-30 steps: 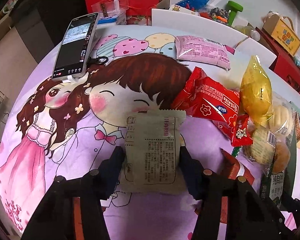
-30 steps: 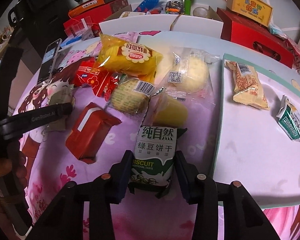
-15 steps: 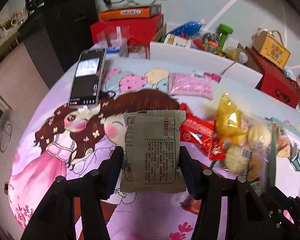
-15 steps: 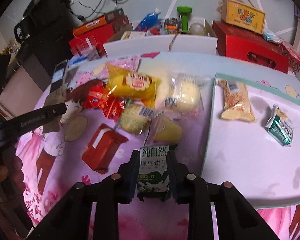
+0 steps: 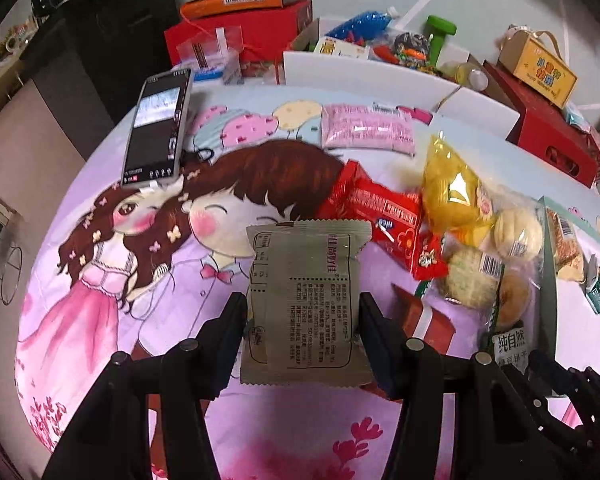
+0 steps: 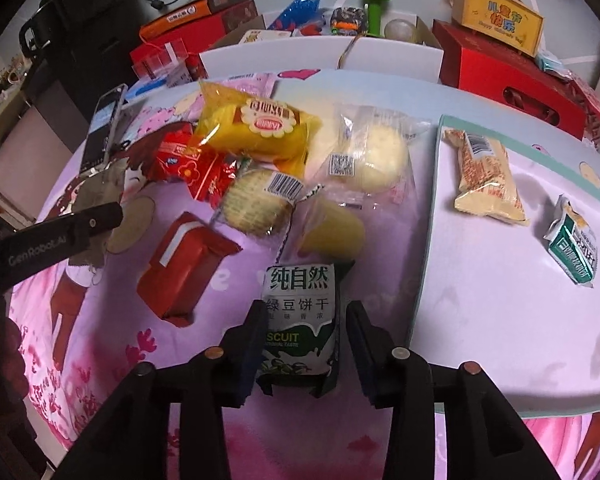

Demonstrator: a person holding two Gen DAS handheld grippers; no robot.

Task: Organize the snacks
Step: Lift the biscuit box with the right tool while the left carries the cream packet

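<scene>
My left gripper [image 5: 302,304] is shut on a grey-olive snack packet [image 5: 304,272] and holds it flat above the cartoon-print tablecloth. My right gripper [image 6: 306,312] straddles a green-and-white biscuit packet [image 6: 300,292], which lies on the cloth just left of the white tray [image 6: 500,320]. Its jaws stand a little wider than the packet, and a slim gap shows on the right side. The tray holds a beige snack bar [image 6: 486,176] and a small green-white packet [image 6: 572,248]. The biscuit packet [image 5: 508,348] also shows low at the right of the left wrist view.
A heap of snacks lies mid-table: a yellow cake bag [image 6: 256,132], a clear-wrapped bun [image 6: 376,152], a round cracker [image 6: 252,204], red packets [image 6: 184,264]. A phone [image 5: 156,128] and a pink packet [image 5: 366,130] lie farther back. Boxes crowd the far edge.
The right jaws have spread since half a second ago, and that view has dropped back near the table. The left gripper, still holding the grey packet, has come down a little.
</scene>
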